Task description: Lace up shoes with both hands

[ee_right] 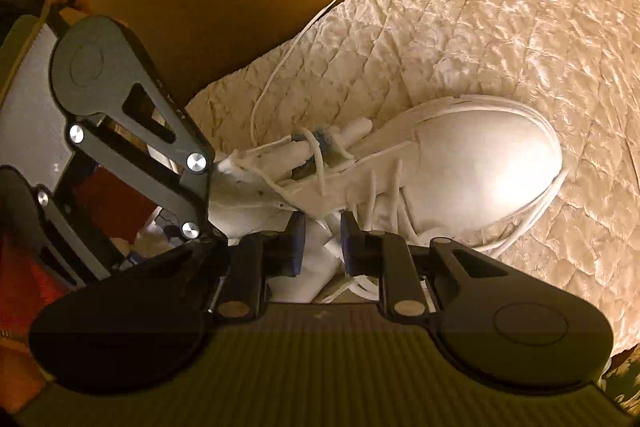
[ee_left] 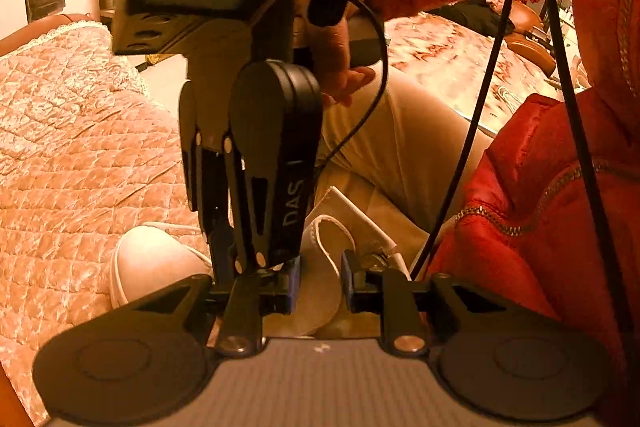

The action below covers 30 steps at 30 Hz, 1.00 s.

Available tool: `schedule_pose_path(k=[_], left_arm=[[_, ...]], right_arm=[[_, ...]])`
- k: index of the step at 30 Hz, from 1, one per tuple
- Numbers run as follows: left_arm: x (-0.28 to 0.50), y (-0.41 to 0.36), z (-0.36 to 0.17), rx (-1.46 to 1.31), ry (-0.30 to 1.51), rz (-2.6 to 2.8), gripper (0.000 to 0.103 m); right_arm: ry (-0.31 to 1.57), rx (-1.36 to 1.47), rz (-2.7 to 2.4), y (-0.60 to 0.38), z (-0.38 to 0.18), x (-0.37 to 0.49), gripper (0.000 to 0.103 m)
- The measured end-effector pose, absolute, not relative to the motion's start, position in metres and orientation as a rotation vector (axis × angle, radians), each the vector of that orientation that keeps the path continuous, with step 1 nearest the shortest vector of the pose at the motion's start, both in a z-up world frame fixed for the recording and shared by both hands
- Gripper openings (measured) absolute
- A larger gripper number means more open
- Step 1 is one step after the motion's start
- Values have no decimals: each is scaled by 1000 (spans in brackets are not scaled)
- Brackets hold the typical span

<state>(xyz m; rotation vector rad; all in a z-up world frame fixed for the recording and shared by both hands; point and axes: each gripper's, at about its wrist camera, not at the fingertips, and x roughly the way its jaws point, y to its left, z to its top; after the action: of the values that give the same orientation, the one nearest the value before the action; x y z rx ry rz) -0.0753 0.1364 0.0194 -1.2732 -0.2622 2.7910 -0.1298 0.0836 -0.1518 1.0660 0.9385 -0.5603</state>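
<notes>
Shoe [ee_right: 472, 163] lies lengthwise on quilt [ee_right: 500, 27], toe pointing right.

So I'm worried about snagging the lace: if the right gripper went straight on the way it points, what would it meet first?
Probably the white shoe: the right gripper points at its laced tongue area just ahead, with loose lace strands crossing there. Depth is unclear.

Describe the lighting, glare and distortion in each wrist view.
Left wrist view: warm orange cast, fisheye bending at the dark corners, the right tool looming close and slightly smeared, the shoe washed out. Right wrist view: the same warm tint, glare blowing out the white shoe's toe cap, the quilted cover shiny, edges curved.
</notes>
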Motion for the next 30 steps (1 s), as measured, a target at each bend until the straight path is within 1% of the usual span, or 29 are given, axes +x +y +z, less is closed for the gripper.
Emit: schedule_pose_path(k=[6, 9, 11, 15, 18, 19, 21, 22, 23, 27, 29, 30], left_arm=[[-74, 136, 17, -1313, -283, 2781, 23], [-69, 134, 17, -1325, -308, 2783, 23], [-65, 132, 19, -1335, -326, 2788, 23], [-58, 129, 21, -1333, -368, 2811, 23], [-54, 128, 23, -1308, -404, 2829, 24], [-55, 127, 23, -1299, -414, 2833, 24], [-55, 127, 23, -1291, -408, 2837, 25], [-56, 127, 23, -1290, -403, 2838, 25], [-56, 127, 24, -1291, -400, 2837, 26], [-58, 126, 23, -1295, -396, 2834, 27], [-59, 125, 21, -1298, -392, 2833, 27], [-59, 126, 20, -1299, -390, 2832, 28]], right_arm=[[955, 1104, -481, 74, -166, -127, 24], [969, 1090, -493, 77, -166, -124, 20], [980, 1077, -522, 78, -166, -121, 15], [964, 1065, -600, 83, -165, -118, 15], [909, 1043, -698, 97, -161, -126, 12], [870, 1056, -738, 103, -161, -132, 9], [776, 1100, -806, 112, -162, -147, 8], [697, 1155, -835, 117, -165, -157, 7], [617, 1209, -863, 121, -169, -167, 2], [269, 1418, -932, 134, -182, -213, 1], [148, 1461, -960, 139, -186, -230, 1], [138, 1461, -953, 139, -186, -232, 1]])
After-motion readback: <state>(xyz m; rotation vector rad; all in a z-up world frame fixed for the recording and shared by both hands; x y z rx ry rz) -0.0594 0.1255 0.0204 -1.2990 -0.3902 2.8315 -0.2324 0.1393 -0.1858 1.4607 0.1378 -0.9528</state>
